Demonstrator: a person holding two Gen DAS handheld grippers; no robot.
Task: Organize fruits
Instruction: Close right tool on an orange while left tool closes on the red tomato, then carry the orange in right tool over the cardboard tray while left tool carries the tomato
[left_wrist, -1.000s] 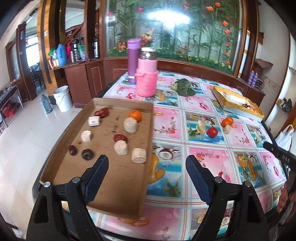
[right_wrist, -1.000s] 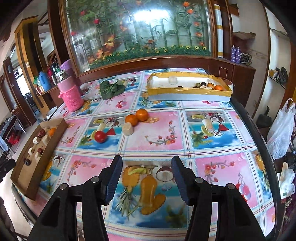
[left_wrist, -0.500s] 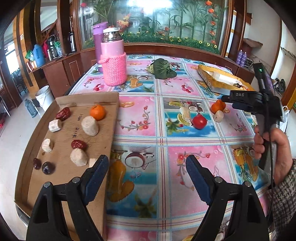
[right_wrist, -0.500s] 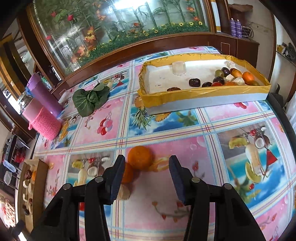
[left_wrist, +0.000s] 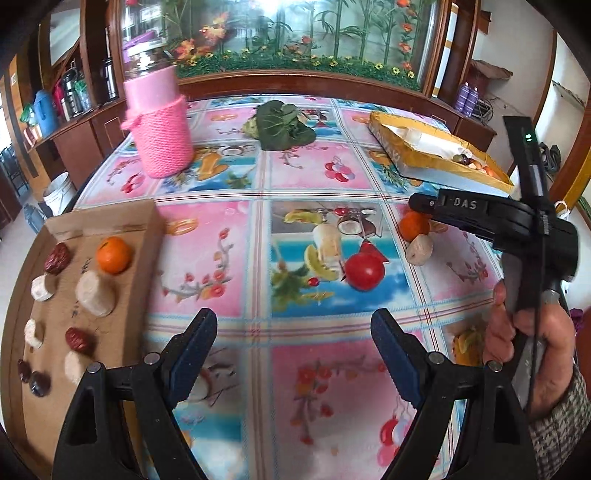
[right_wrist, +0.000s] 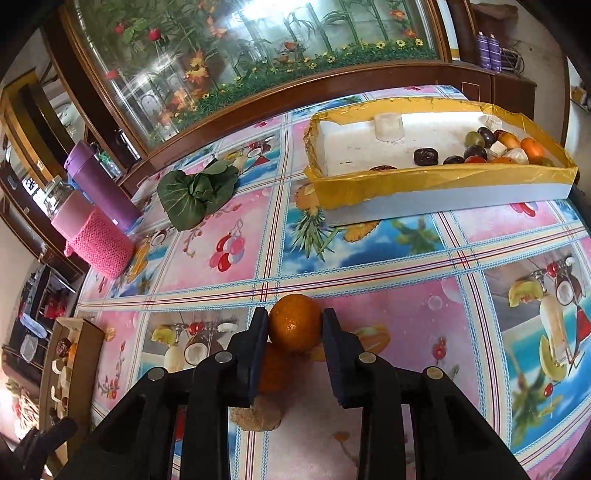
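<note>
My right gripper (right_wrist: 294, 325) is shut on an orange (right_wrist: 294, 326) that rests on the tablecloth. A second orange (right_wrist: 271, 371) and a beige round piece (right_wrist: 256, 415) lie just behind it, under the left finger. In the left wrist view the right gripper's body (left_wrist: 491, 218) covers that orange (left_wrist: 413, 226), with the beige piece (left_wrist: 419, 250) and a red tomato (left_wrist: 364, 271) beside it. My left gripper (left_wrist: 293, 354) is open and empty above the tablecloth. A brown cardboard tray (left_wrist: 144, 236) at the left holds an orange, dates and beige pieces.
A yellow-rimmed white box (right_wrist: 436, 184) with several fruits stands at the far right. A pink knit-covered jar (left_wrist: 159, 125), a purple bottle (right_wrist: 99, 184) and a green leafy vegetable (right_wrist: 195, 195) stand at the back. The table edge runs along the left.
My right gripper has moved down and forward and closed its fingers around the orange. My left gripper has swung right, away from the cardboard tray, staying open.
</note>
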